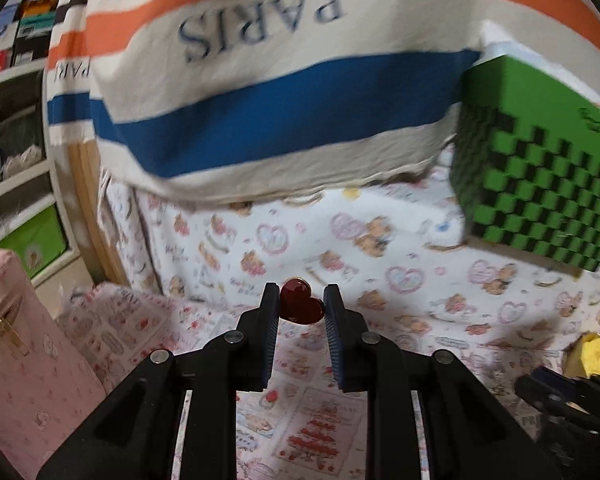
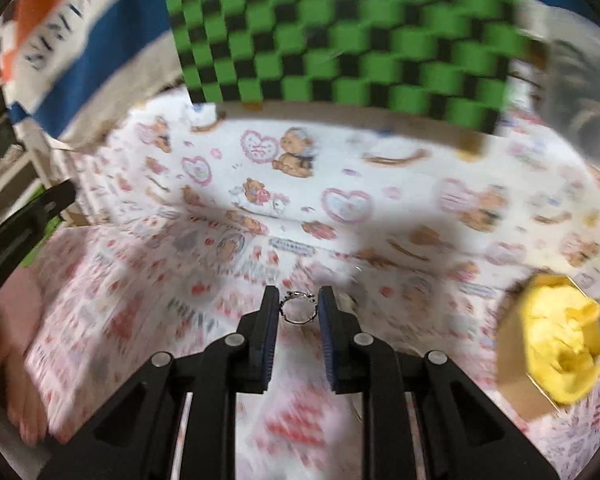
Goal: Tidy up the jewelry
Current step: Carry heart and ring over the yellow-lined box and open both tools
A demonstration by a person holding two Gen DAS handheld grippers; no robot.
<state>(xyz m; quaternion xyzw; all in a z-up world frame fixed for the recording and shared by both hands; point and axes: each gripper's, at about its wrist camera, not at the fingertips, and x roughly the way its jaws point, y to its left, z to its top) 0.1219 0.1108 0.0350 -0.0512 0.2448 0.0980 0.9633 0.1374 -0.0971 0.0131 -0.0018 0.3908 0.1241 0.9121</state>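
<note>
— While both tools hang above the printed cloth (image 1: pixel 380 248), what is each one carrying?

— The left gripper (image 1: pixel 301 300) is clamped on a dark red heart-shaped piece (image 1: pixel 300 305), glossy, perhaps a brooch or a clip; I cannot tell which. It sits between the two fingertips, clear of the cloth. The right gripper (image 2: pixel 299 304) pinches a small silver ring (image 2: pixel 297 307) with a bumpy, ornate band, held at the very tips.

— So which step is this?

— Carrying, I'd judge. Both pieces are picked up and neither is put away. The right view is smeared with blur, which suits a tool in transit.

— Where would they go?

— Hard to say for sure. A pink zippered case (image 1: pixel 16 344) stands at the left edge of the left view, its gold zip pull showing; whether it is open I can't make out. A green-and-black checkered box (image 1: pixel 540 168) stands at the back right, and a small cardboard box with yellow crumpled paper (image 2: pixel 556 344) sits on the right. A striped tote printed PARIS (image 1: pixel 260 80) hangs behind.

— What does the next move ask for?

— Picking a container, bringing one piece over it and letting go low, so that the ring doesn't bounce or roll away. The ring is thin and held only at the tips, so a steady grip matters on the way. The other hand should wait clear.
</note>
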